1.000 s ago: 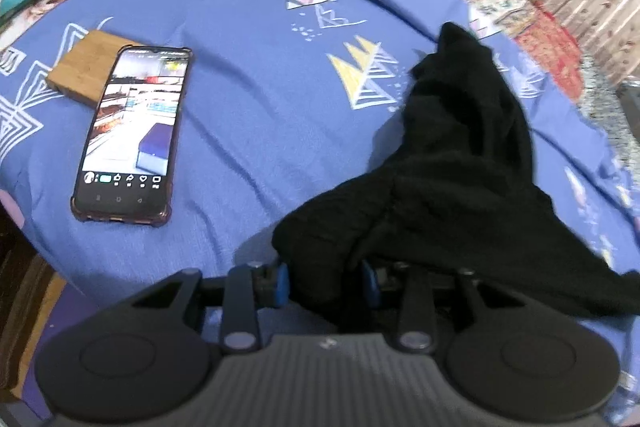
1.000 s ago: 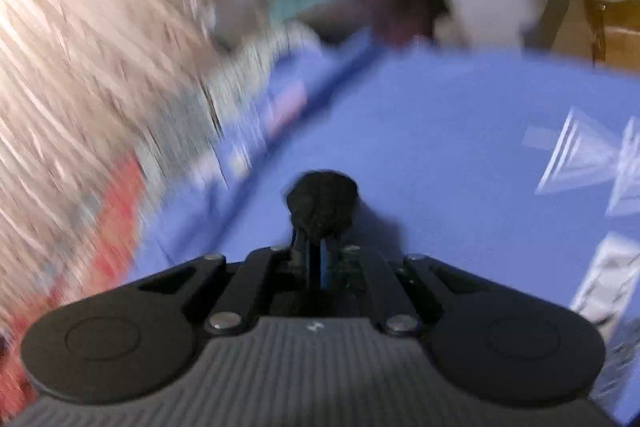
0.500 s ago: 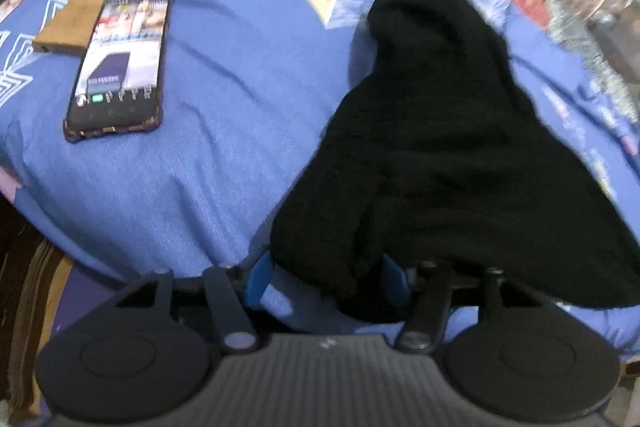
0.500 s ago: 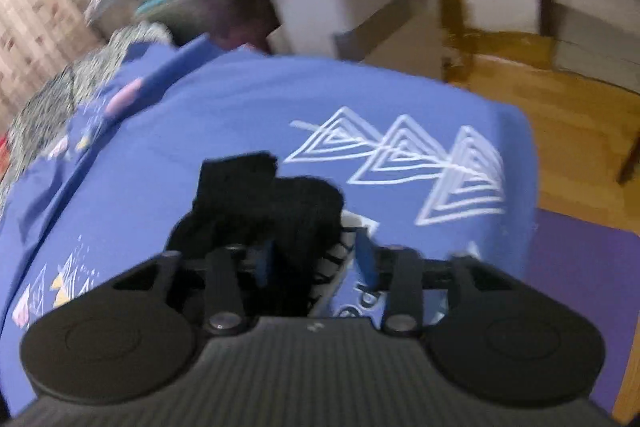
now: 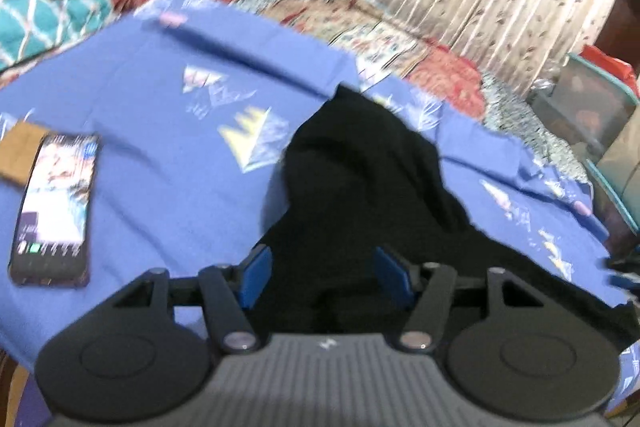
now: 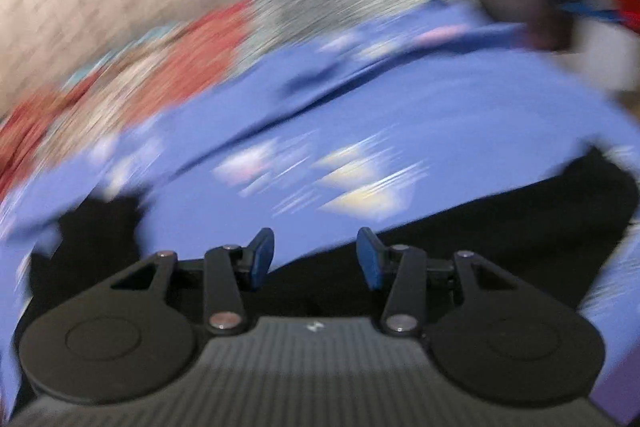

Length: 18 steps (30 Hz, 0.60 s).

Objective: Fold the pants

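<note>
The blue patterned bedsheet (image 5: pixel 152 187) covers the bed and serves as the folding surface; all positions below are given relative to it. The black pants (image 5: pixel 360 195) lie bunched on the sheet's near middle, one narrow part reaching toward its far edge and a wider part spreading to its right side, so no neat fold is visible yet. The left gripper (image 5: pixel 324 277) sits at the sheet's near edge, its fingers (image 5: pixel 256 277) spread apart with pants fabric lying between them, unclamped, apparently to release or re-grip the cloth. The right gripper (image 6: pixel 316 259), seen through heavy blur, has its fingers likewise apart above dark fabric, holding nothing. A phone (image 5: pixel 54 211) rests on the sheet's left part, one end overlapping a wooden block (image 5: pixel 18 155), well apart from the pants.
</note>
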{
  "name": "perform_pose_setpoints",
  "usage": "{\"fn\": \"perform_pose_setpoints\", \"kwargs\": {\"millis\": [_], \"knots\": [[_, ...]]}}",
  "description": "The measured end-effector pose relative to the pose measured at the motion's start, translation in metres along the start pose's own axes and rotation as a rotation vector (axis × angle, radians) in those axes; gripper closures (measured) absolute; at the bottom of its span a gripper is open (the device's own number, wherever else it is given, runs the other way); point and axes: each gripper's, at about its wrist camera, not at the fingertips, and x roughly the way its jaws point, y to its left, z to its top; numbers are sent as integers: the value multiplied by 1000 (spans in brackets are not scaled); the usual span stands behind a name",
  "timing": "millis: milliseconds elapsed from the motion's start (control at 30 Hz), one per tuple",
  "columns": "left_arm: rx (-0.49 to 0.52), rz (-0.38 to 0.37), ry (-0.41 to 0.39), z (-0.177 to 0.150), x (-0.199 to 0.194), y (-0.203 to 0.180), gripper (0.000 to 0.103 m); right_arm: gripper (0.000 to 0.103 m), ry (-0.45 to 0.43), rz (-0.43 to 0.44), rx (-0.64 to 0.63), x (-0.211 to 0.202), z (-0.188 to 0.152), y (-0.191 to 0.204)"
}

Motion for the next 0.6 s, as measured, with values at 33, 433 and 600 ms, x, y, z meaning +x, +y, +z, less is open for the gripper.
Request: {"fn": "perform_pose_setpoints", "kwargs": {"millis": [33, 433, 600], "knots": [[8, -1, -16, -2, -3, -2, 44, 54, 40, 42, -26, 9, -10, 19], [-100, 106, 23, -38, -41, 72, 43, 54, 340, 534, -364, 49, -83, 227], [-223, 143, 33, -40, -46, 109, 45, 59, 482, 636, -435, 69, -115, 263]]}}
